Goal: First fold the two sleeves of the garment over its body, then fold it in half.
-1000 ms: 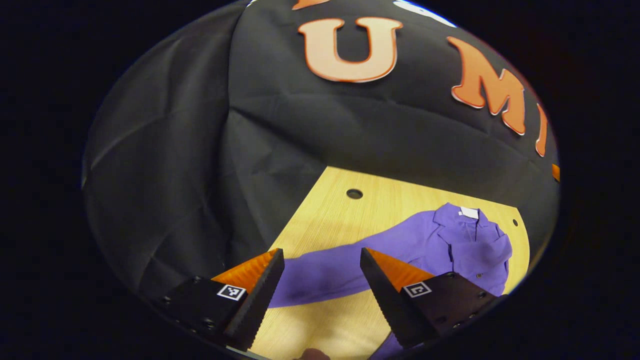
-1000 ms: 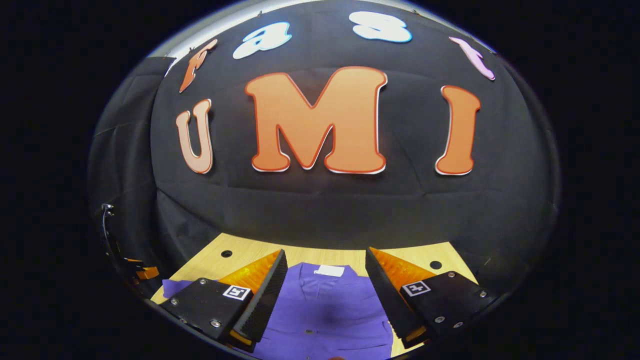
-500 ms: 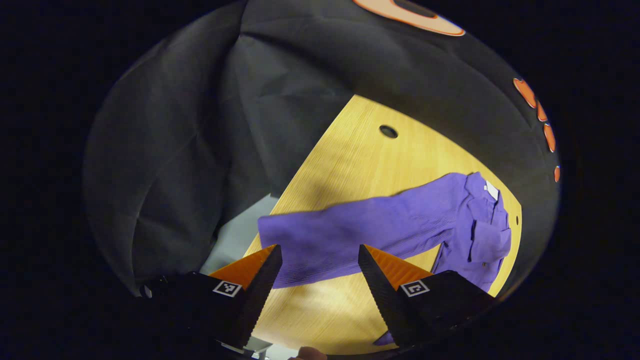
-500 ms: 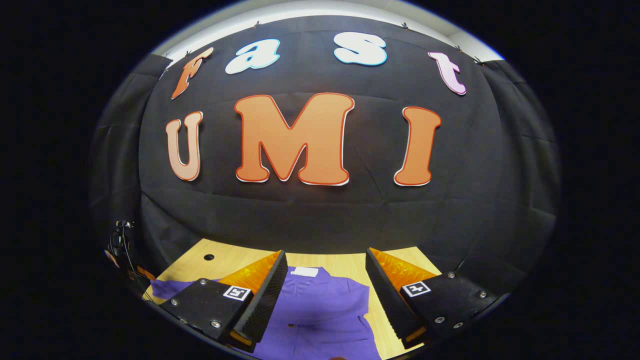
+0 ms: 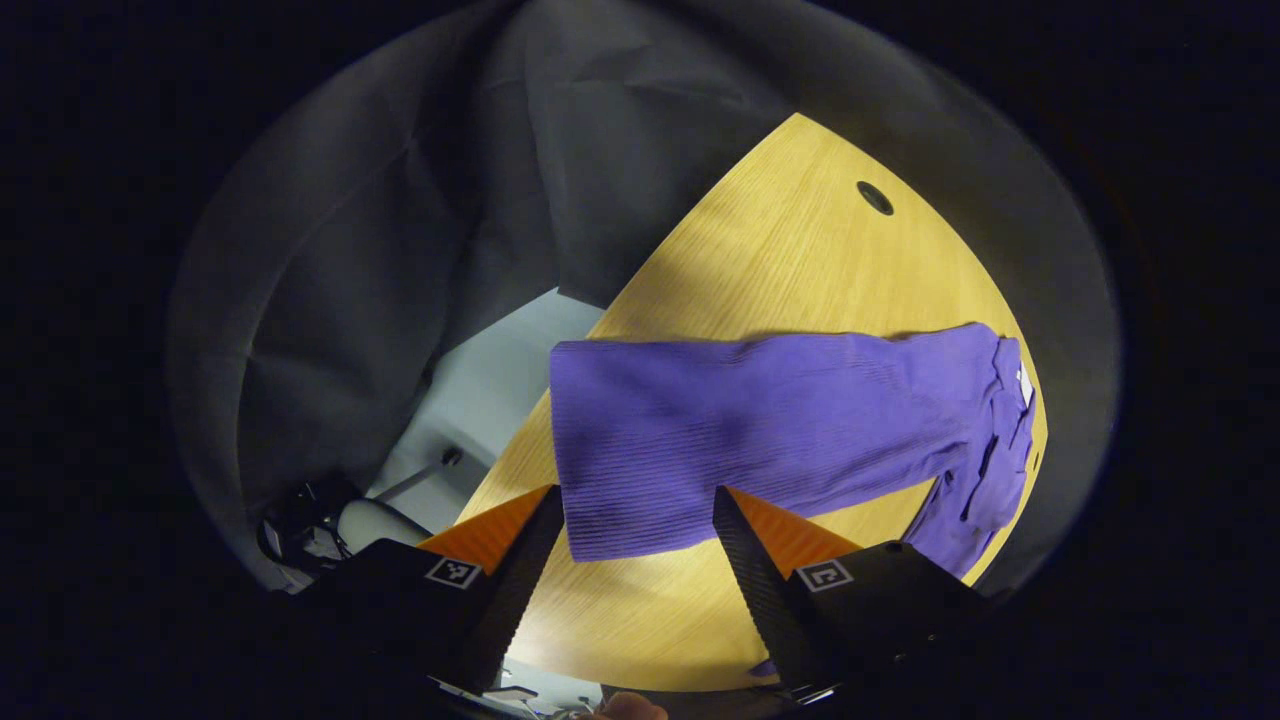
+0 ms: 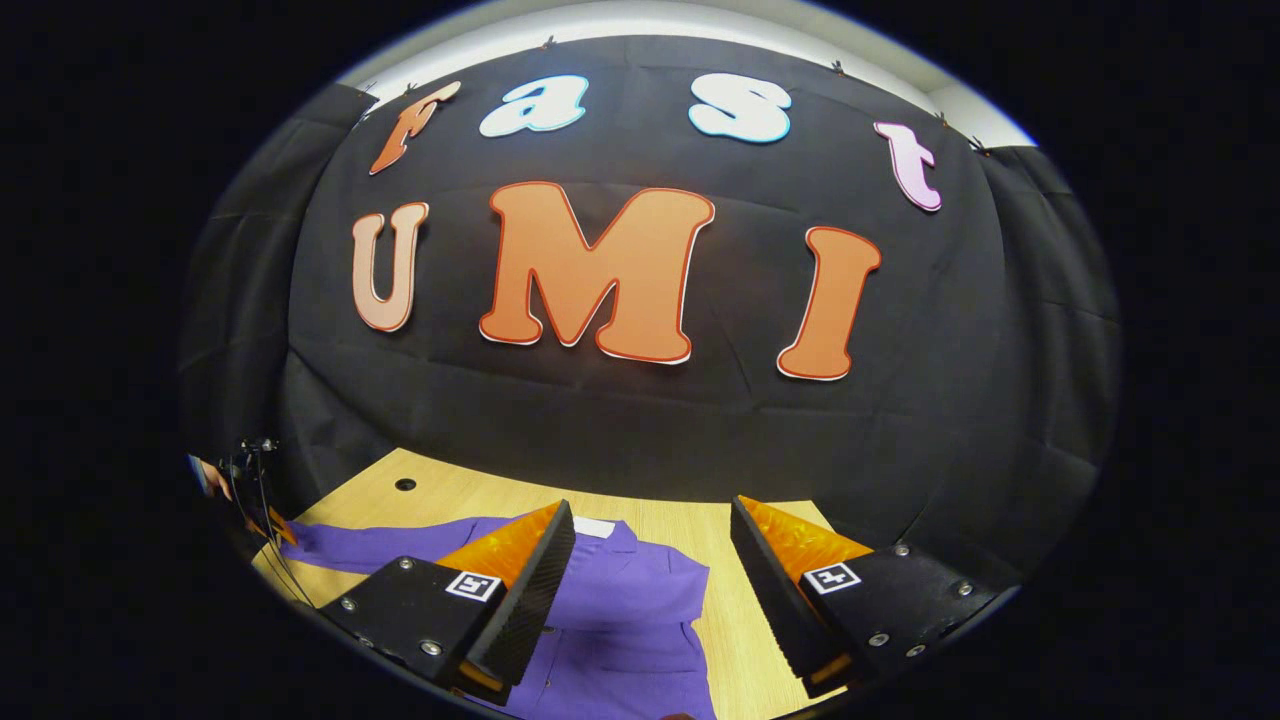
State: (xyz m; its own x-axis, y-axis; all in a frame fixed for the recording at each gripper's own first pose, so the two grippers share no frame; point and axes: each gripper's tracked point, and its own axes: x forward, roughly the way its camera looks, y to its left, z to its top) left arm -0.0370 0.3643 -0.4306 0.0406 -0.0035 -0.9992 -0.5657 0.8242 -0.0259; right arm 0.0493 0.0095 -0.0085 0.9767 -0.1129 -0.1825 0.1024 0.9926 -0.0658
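Purple ribbed long-sleeved garment (image 5: 800, 420) lies flat on the light wooden counter (image 5: 780, 250) — sleeve cuff toward 6 o'clock between the left gripper (image 5: 638, 545)'s wide-open fingers; right gripper (image 6: 652, 560) — also wide, empty.

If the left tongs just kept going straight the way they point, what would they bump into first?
Most likely the cuff end of the purple sleeve, spread flat on the wooden table just ahead of the open left tongs. Depth is hard to judge, so they may meet bare table just before it.
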